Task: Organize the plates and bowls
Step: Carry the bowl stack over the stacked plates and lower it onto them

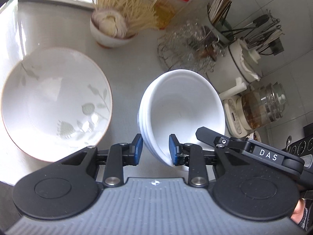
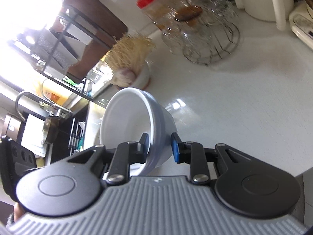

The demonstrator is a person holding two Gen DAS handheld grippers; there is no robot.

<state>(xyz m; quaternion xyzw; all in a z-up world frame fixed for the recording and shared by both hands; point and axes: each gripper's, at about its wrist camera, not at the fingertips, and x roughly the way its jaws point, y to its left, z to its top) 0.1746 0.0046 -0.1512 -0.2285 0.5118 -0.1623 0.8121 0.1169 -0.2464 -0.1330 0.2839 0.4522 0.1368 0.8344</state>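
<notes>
In the left wrist view, my left gripper is shut on the near rim of a stack of plain white bowls, which is tilted, one blue pad inside and one outside. A large white bowl with a leaf pattern sits on the counter to the left. The right gripper's black finger reaches in at the stack's right rim. In the right wrist view, my right gripper is shut on the rim of the white bowl, which is tipped on its side above the counter.
Behind on the white counter stand a small bowl with garlic and sticks, a red-lidded jar, a wire rack of glasses, utensil holders, a white jug and a glass teapot. A sink and faucet lie left.
</notes>
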